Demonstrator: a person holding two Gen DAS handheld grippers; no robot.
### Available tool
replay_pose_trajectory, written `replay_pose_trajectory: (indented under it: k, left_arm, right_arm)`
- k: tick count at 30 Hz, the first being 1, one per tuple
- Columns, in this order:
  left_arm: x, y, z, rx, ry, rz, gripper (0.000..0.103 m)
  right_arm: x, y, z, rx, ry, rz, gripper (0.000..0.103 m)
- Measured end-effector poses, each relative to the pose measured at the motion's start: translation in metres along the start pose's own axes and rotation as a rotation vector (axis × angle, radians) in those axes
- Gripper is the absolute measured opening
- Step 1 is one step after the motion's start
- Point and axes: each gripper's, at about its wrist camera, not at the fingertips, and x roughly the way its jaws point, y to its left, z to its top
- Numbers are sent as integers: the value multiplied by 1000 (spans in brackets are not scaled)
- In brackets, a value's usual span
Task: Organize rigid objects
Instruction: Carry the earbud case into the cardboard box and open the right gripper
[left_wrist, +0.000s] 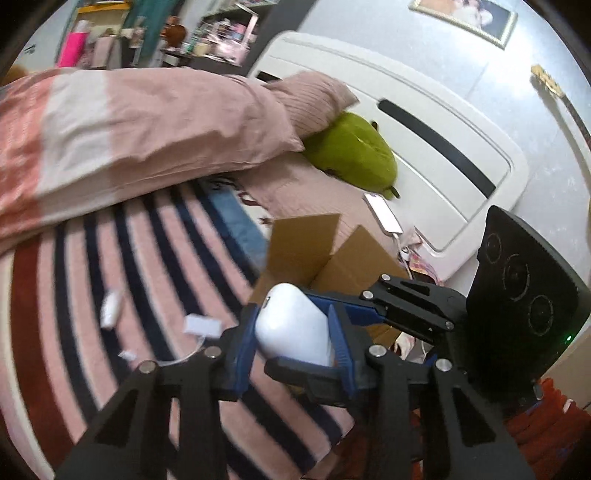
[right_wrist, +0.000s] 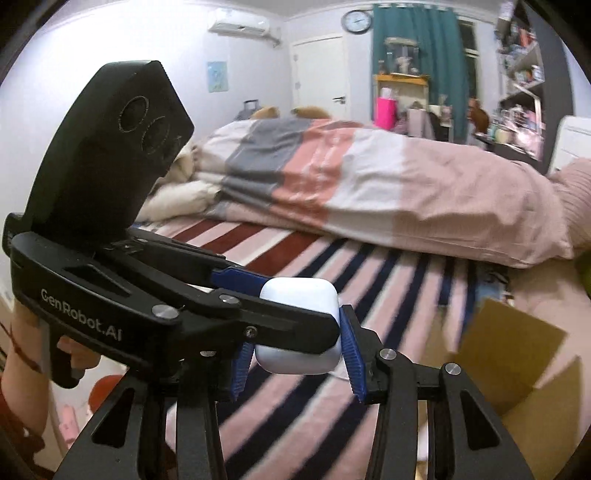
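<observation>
Left wrist view: the white earbud case (left_wrist: 291, 321) sits low in the middle of the frame, off the bed, with the left gripper (left_wrist: 293, 326) clenched on its sides.
Right wrist view: the right gripper (right_wrist: 295, 354) also grasps the same case, its blue pads against both flanks; the other tool crosses from the left of the frame.
Done so far: the case is lifted, but it is not yet in the open cardboard box (left_wrist: 354, 266) just behind it.
Left to do: judging by the scene, one tool must let go and the case must be placed. Small white pieces (left_wrist: 110, 312) still lie on the striped blanket (left_wrist: 74, 369) at lower left.
Hard to tell: the box's inside is hidden; the white pieces are too blurred to identify; how firmly either pair of jaws presses cannot be told.
</observation>
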Motion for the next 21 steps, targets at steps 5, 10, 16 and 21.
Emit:
replay_pose_trajectory:
  k: [5, 10, 16, 21]
  left_arm:
    - [60, -28, 29, 23, 105, -55, 35]
    - [117, -46, 41, 35, 270, -38, 35]
    - [144, -53, 37, 47, 370, 33, 40]
    - [116, -55, 37, 69, 312, 73, 66]
  right_arm:
    - [-20, -58, -12, 91, 32, -59, 39]
    - [-14, -105, -26, 177, 186, -93, 39]
    - [0, -128, -44, 243, 359, -89, 39]
    - [-2, -129, -52, 256, 404, -109, 46]
